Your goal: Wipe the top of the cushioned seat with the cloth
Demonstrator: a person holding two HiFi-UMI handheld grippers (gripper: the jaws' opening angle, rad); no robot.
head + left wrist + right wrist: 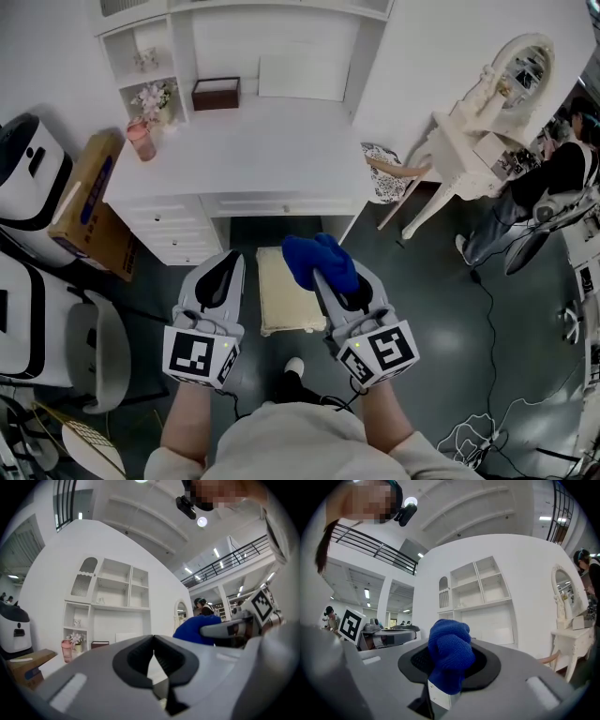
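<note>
The cloth (319, 261), clamped in the right gripper's (339, 289) jaws, hovers above the cushioned seat (279, 305); wiping seems unstarted. The left gripper's (223, 272) jaws are closed, empty.

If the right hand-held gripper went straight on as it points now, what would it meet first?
Probably the desk's shelf unit, not the cushioned seat below: the right hand-held gripper, holding the blue cloth, points roughly level. Depth unclear.
</note>
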